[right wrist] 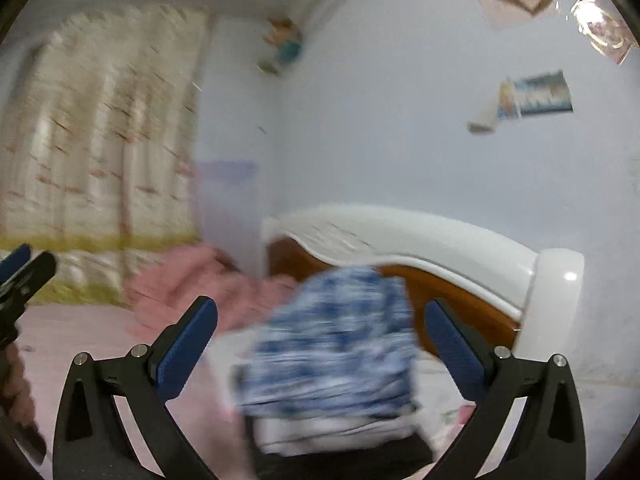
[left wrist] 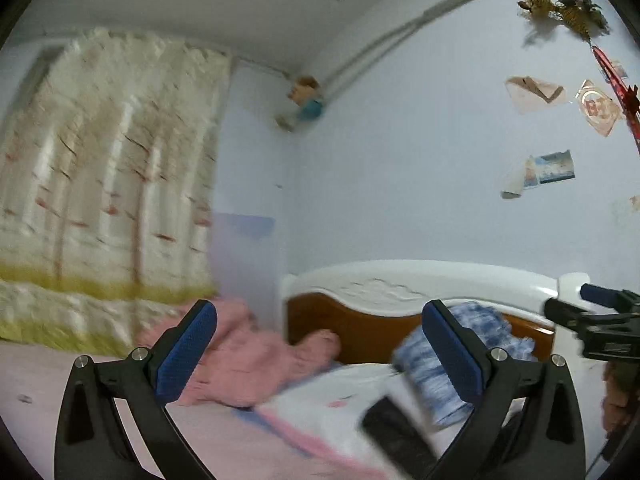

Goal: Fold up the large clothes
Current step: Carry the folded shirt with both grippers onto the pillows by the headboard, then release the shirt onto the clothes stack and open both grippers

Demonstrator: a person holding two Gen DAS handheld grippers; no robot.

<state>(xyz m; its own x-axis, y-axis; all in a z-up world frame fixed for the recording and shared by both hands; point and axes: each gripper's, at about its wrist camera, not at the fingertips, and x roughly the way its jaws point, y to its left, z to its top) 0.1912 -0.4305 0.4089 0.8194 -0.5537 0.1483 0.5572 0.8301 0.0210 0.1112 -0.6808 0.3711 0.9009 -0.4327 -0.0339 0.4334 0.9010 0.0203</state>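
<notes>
Blue-white garment (right wrist: pixel 332 344), seemingly beyond right claw (right wrist: pixel 320 344)

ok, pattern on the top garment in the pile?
Blue-and-white mottled print, clearest in the right wrist view.

Soft, even, cool daylight, no hard shadows. Heavy motion blur on curtain (left wrist: pixel 108 168) left of the left claw (left wrist: pixel 316 356) and on blue cloth (right wrist: pixel 332 344) between the right claw (right wrist: pixel 320 350) fingers. Glare on headboard (right wrist: pixel 568 276) and plastic-wrapped picture (right wrist: pixel 600 28). Fisheye bending and black vignette at edges.
</notes>
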